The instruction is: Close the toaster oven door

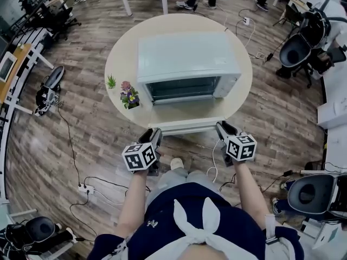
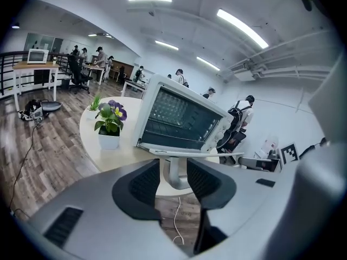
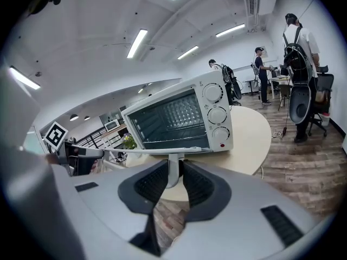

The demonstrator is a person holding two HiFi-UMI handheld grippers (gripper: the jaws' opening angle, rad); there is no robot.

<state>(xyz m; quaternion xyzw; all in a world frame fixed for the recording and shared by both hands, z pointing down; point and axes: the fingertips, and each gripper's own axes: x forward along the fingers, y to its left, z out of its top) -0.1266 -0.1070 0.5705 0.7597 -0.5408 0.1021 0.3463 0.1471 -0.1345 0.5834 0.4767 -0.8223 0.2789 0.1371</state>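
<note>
The white toaster oven (image 1: 187,64) stands on the round beige table (image 1: 120,53). Its door (image 1: 187,124) hangs open and flat, reaching past the table's near edge. My left gripper (image 1: 155,134) is at the left end of the door's front handle, my right gripper (image 1: 219,126) at the right end. In the left gripper view the jaws (image 2: 173,177) stand open, and a white handle post (image 2: 173,169) shows in the gap. The right gripper (image 3: 172,180) is open more narrowly, with the other post (image 3: 172,169) framed between its pads. The open oven cavity (image 3: 173,121) faces me.
A small pot of purple flowers (image 1: 130,96) and a tiny green plant (image 1: 111,82) sit on the table left of the oven. Cables and a power strip (image 1: 85,188) lie on the wood floor. Office chairs (image 1: 312,194) stand at the right. People stand at the far desks.
</note>
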